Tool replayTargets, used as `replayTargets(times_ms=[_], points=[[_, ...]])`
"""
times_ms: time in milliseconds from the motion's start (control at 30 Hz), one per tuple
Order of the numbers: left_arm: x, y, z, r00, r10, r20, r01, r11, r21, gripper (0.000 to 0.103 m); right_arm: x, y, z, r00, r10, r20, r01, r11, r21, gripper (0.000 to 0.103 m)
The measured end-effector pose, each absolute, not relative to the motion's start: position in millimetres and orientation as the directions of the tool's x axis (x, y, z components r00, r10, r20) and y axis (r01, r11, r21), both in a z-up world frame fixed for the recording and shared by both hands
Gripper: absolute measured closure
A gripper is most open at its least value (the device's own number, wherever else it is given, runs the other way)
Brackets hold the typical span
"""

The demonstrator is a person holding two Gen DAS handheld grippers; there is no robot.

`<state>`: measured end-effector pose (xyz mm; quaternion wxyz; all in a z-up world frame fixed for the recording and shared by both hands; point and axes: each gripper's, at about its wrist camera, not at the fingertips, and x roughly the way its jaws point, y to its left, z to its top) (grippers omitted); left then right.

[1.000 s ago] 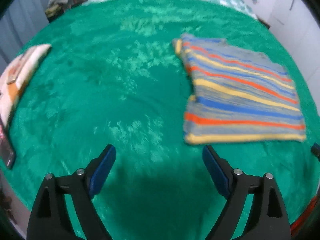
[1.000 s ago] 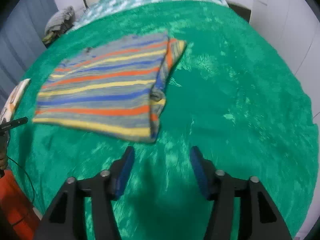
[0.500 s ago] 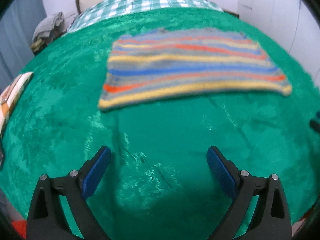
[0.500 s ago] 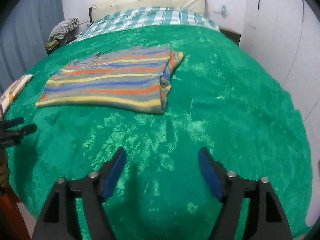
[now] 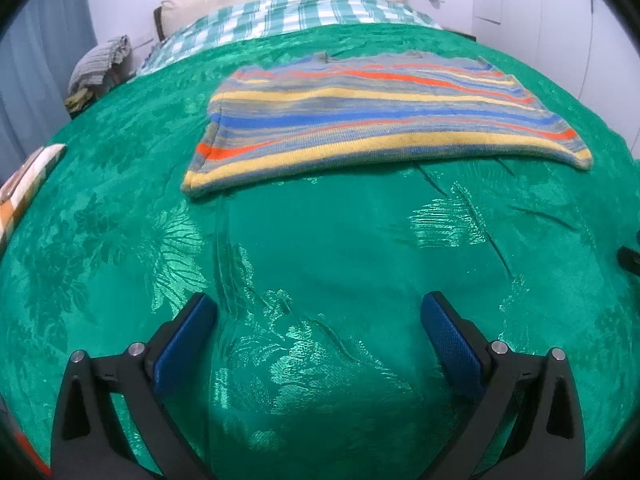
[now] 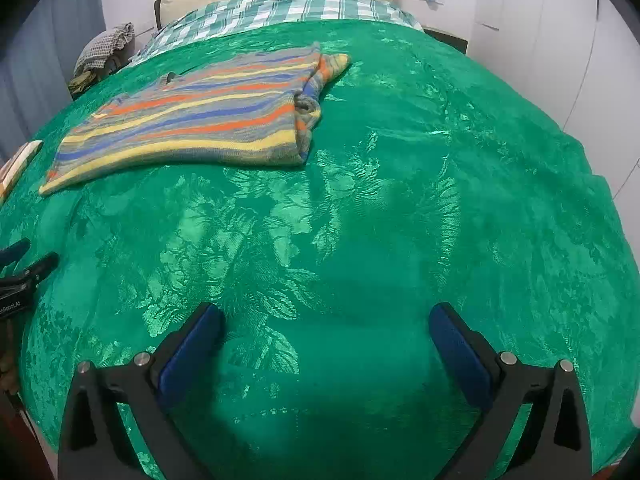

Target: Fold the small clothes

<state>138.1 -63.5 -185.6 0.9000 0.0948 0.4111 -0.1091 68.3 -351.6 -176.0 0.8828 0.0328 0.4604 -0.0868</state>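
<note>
A small knitted sweater (image 5: 380, 120) lies flat on the green bedspread (image 5: 320, 260), toward the head of the bed. It is grey with yellow, orange and blue stripes running along its length. It is folded into a rough rectangle, one sleeve tucked in along its right edge in the right wrist view (image 6: 192, 120), cuff end poking out at the far corner.

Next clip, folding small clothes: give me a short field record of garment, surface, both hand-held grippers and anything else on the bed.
garment: striped sweater, folded, lying flat, untouched
surface: green bedspread
left hand-held gripper: open, jaws just widened, nothing between them
right hand-held gripper: open, jaws just widened, nothing between them
other items: checked cloth at the head end; orange-and-white item at the bed's edge
</note>
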Motion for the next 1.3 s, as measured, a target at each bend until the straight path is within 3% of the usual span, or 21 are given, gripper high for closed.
replayTargets(times_ms=[1300], points=[[134.9, -66.0, -186.5, 0.652, -0.108, -0.751, 0.268, 0.959, 0.095, 0.001, 75.7, -346.0, -180.3, 0.543, -0.143, -0.827, 0.181, 0.982, -0.051, 0.000]])
